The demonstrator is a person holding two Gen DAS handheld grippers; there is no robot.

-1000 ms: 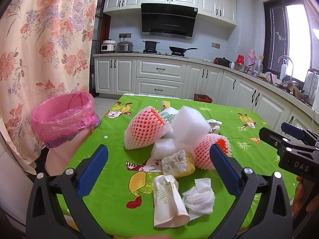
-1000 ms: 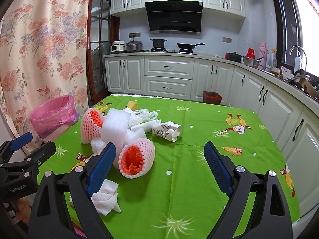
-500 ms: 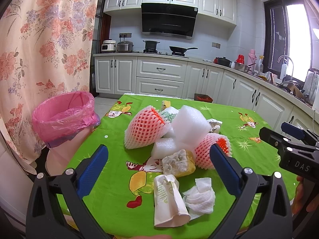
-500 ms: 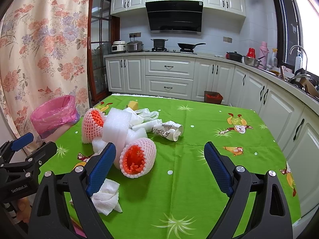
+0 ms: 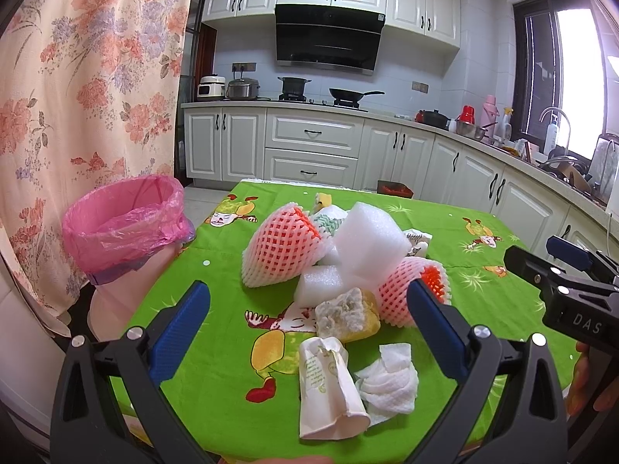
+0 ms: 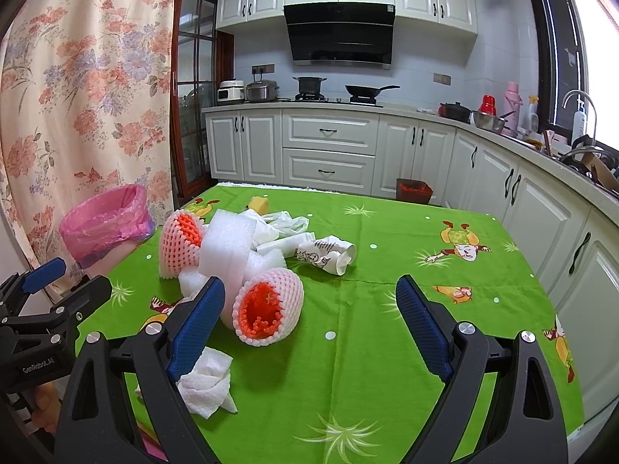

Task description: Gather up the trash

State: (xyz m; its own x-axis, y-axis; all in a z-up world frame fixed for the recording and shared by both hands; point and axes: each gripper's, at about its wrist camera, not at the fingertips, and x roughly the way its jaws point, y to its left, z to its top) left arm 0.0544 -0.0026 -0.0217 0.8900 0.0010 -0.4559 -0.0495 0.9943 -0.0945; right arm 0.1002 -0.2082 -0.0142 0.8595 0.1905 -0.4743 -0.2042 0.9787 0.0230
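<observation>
Both tools open above littered desk.
We hold the left tool (image 5: 309,309) and right tool (image 6: 309,309) spread, empty; trash pile (image 5: 340,270) sits mid-desk (image 6: 387,348), pink-lined bin (image 5: 123,220) beside its left edge.

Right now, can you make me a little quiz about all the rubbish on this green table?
1. True or false: the left gripper is already squeezing a piece of trash.
2. What colour is the bag lining the bin?
   A. black  B. pink  C. blue
3. Which lies nearer the table's near edge: the crumpled tissue or the big white foam block?

Key: 1. False; both it and the right gripper are open and empty. 2. B. 3. The crumpled tissue.
</observation>
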